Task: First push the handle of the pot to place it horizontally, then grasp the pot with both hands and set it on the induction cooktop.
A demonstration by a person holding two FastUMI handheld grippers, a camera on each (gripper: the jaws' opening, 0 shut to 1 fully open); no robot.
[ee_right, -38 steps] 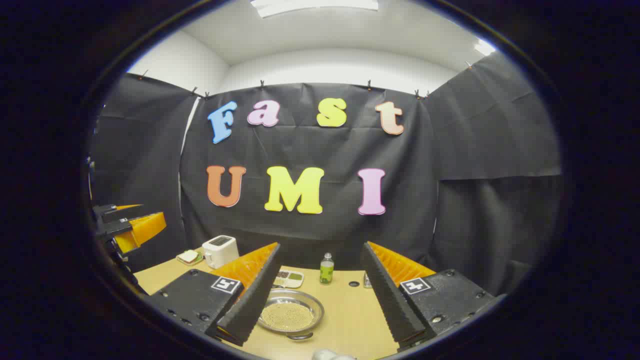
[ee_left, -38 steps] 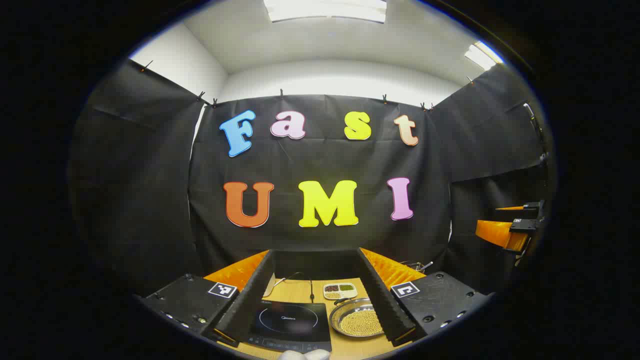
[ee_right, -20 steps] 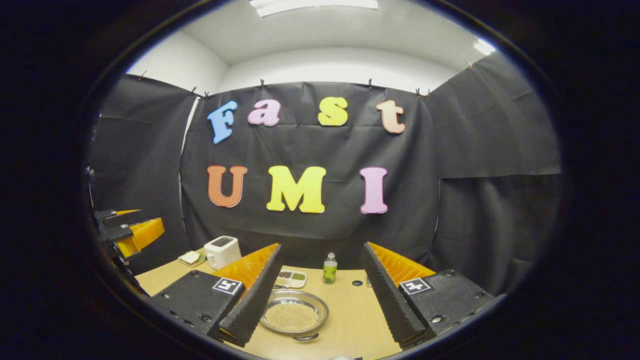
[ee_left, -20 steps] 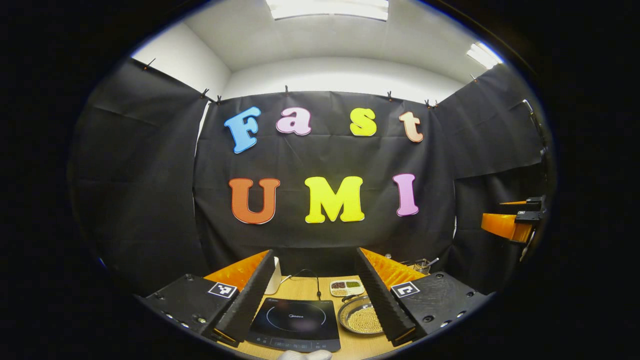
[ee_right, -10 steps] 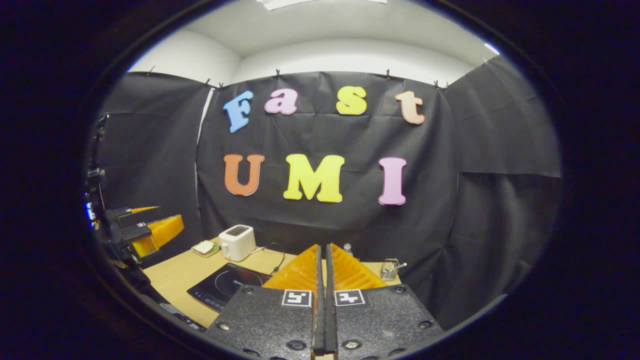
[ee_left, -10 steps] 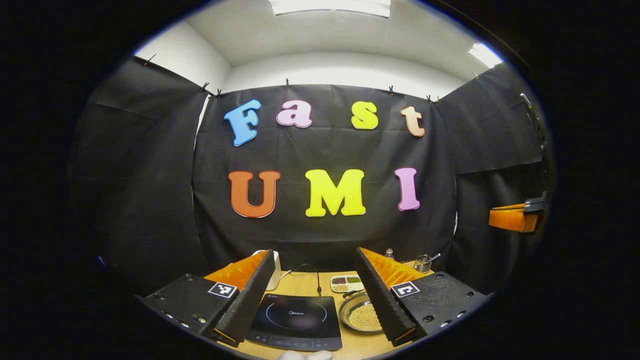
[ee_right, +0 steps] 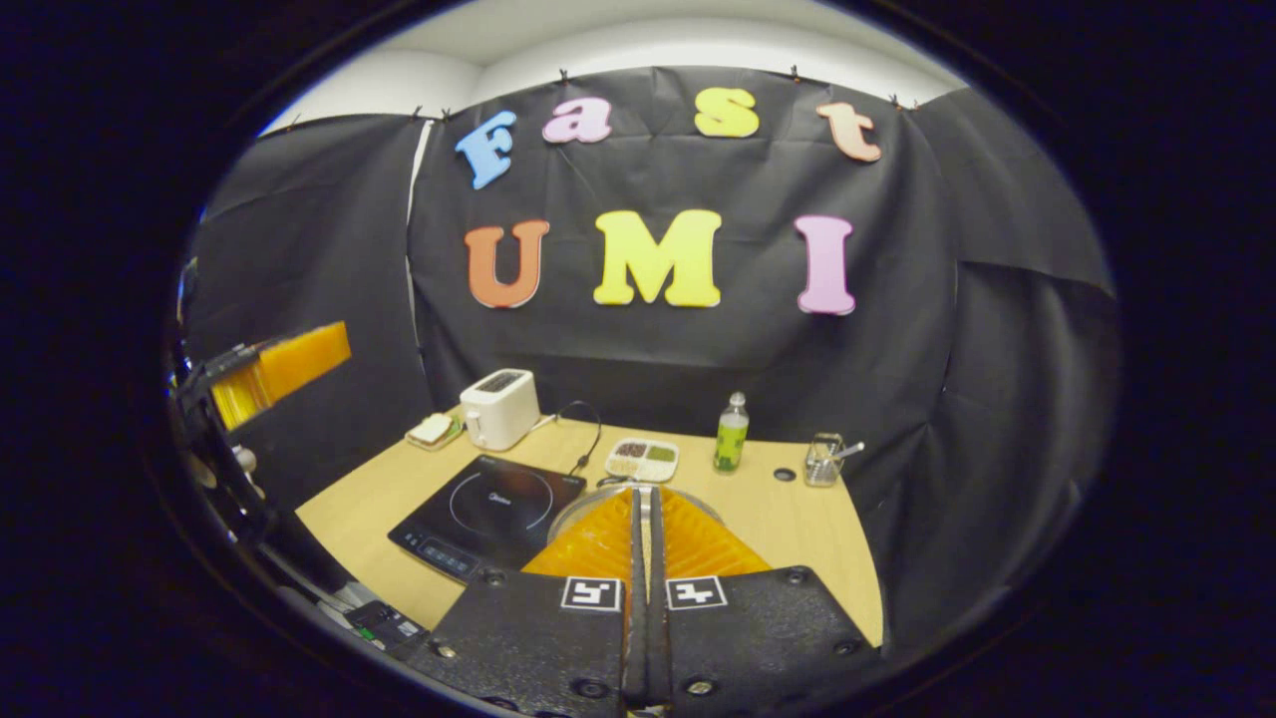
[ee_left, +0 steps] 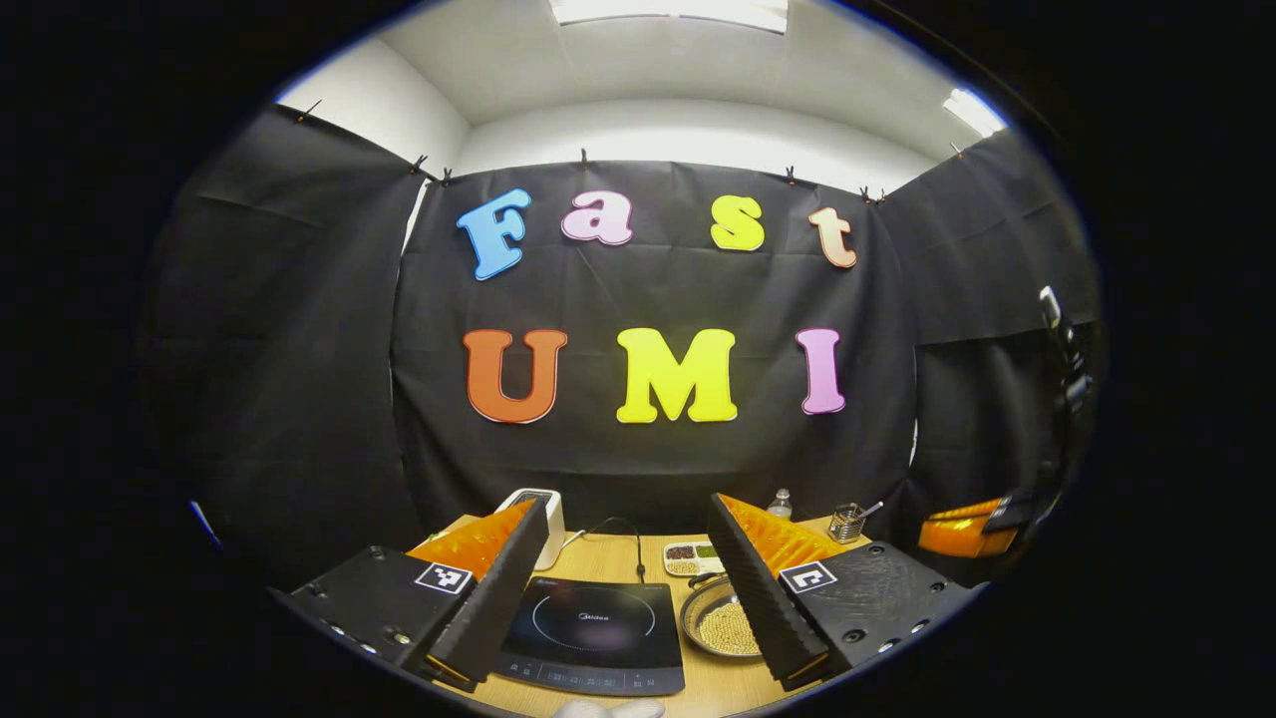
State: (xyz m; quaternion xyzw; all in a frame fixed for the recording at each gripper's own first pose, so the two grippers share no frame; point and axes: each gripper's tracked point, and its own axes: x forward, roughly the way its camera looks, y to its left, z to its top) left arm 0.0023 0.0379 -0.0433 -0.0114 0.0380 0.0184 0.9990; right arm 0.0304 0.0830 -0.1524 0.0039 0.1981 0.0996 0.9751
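My right claw (ee_right: 643, 519) is pinched fully closed on nothing, low center, with the pot (ee_right: 588, 507) peeking out just behind its tips. Left claw (ee_left: 628, 558) is spread wide, framing the induction cooktop (ee_left: 595, 630); pot (ee_left: 720, 626) sits lower right.

Left gripper view: rides the left tool (ee_left: 628, 588), level toward the back wall, above the table's (ee_left: 608, 556) near edge.
Right gripper view: higher, tilted down.
Shared: induction cooktop (ee_left: 596, 633) (ee_right: 488, 511), toaster (ee_right: 498, 409).
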